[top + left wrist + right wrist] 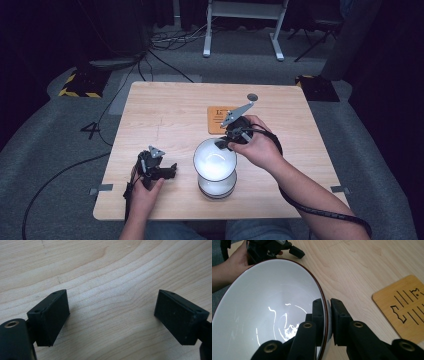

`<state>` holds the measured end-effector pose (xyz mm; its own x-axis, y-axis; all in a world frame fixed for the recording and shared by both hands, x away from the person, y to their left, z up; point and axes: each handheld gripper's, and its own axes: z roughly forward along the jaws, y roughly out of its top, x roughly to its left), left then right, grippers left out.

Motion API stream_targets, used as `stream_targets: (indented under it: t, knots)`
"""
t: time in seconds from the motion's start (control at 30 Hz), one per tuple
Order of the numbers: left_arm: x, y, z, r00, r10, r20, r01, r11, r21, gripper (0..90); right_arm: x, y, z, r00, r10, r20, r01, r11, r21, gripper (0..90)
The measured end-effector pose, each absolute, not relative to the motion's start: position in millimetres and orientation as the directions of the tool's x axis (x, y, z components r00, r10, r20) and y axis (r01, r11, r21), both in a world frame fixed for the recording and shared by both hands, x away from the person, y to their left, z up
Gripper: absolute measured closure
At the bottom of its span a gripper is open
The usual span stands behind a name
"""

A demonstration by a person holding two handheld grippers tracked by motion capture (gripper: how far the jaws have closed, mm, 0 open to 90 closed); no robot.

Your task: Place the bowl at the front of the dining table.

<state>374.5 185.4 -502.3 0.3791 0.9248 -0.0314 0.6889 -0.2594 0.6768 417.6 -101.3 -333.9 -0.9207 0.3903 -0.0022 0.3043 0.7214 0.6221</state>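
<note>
Right gripper view: the right hand-held gripper pinches the white bowl by its rim. Left of the bowl, the left hand-held gripper gapes wide and empty over the table.

The high view is lit from above in a pool on the wooden worktop, while the grey floor falls off to near black at the left and right edges and at the far corners. That picture is soft and slightly grainy. The white bowl glares bright at its centre. In the right gripper view its glossy inside carries wavy white reflections, and the near black jaws are blurred. In the left gripper view the wood grain is sharp, with soft shadows under both jaws.
</note>
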Motion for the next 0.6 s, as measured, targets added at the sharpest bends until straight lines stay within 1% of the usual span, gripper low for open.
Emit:
stream_targets:
  t: [0.43, 0.6]
  knots:
    - [376, 185, -502, 0.379, 0.925, -0.033, 0.692, -0.259, 0.673, 12.1, 434, -107, -324, -0.899, 0.439, 0.007, 0.340, 0.686, 0.644, 82.7]
    - [377, 185, -503, 0.379, 0.924, -0.037, 0.689, -0.256, 0.679, 11.9, 441, -110, -320, -0.892, 0.452, -0.008, 0.342, 0.686, 0.643, 82.6]
